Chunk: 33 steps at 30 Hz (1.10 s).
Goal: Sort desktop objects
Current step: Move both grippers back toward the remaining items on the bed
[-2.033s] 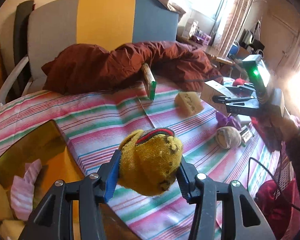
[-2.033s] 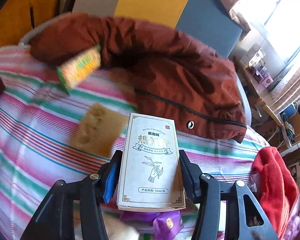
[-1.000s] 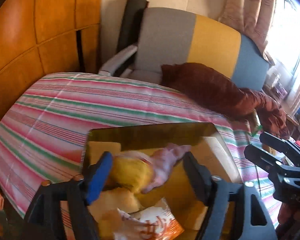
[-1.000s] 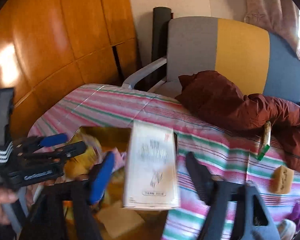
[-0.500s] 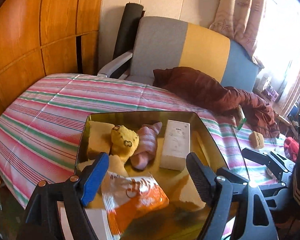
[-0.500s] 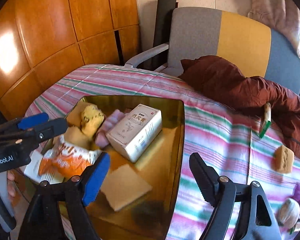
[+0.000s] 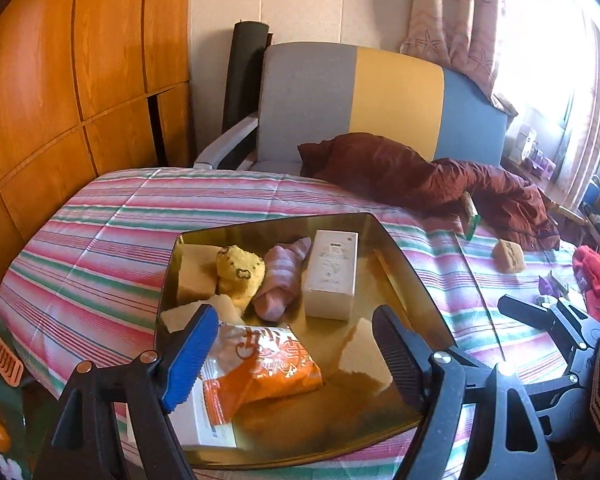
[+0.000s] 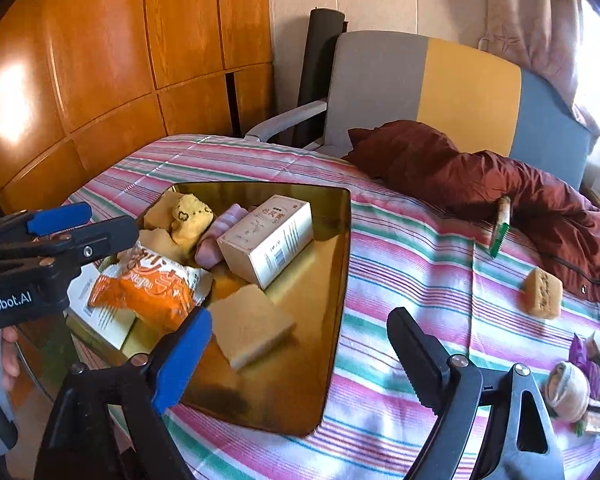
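A gold tray (image 7: 396, 248) (image 8: 340, 240) lies on the striped tablecloth. In it are a yellow knitted toy (image 7: 240, 272) (image 8: 190, 212), a pink sock (image 7: 284, 276), a white carton (image 7: 332, 276) (image 8: 268, 236), an orange snack bag (image 7: 264, 364) (image 8: 148, 284) and tan sponges (image 8: 252, 324). My left gripper (image 7: 292, 356) is open and empty above the tray's near edge. My right gripper (image 8: 300, 360) is open and empty over the tray's right side.
A tan sponge (image 8: 544, 292) (image 7: 510, 256), a green-edged packet (image 8: 500, 228), a beige rolled sock (image 8: 568, 388) and purple wrappers (image 8: 584, 356) lie on the cloth to the right. A brown jacket (image 8: 480, 180) lies by the chair (image 8: 420, 80). A red cloth (image 7: 590, 272) is at far right.
The left gripper let the yellow toy go into the tray and the right gripper let the white carton go there. Both grippers have drawn back, open.
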Motion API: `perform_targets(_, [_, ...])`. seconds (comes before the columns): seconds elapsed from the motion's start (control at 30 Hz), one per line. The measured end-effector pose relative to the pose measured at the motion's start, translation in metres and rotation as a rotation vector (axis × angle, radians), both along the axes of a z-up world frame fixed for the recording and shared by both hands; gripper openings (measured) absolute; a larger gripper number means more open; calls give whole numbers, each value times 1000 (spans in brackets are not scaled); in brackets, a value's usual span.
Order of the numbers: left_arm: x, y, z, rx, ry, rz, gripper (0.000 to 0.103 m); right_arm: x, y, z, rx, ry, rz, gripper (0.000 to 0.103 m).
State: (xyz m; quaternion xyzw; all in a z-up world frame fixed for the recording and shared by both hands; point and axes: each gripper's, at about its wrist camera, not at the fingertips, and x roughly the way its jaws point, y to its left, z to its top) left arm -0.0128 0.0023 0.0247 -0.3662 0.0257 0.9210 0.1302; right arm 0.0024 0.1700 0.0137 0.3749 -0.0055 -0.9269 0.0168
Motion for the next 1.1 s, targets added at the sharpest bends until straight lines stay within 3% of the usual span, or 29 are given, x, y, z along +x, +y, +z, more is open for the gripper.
perform_targets(0.43, [16, 31, 8, -16, 41, -95, 81, 32, 40, -1, -2, 1, -101, 91])
perform_targets(0.77, [19, 55, -1, -70, 22, -145, 81, 50, 84, -7, 9, -44, -193, 93])
perform_targets(1.1, [28, 77, -7, -52, -2, -242, 81, 75, 142, -12, 27, -103, -298, 96])
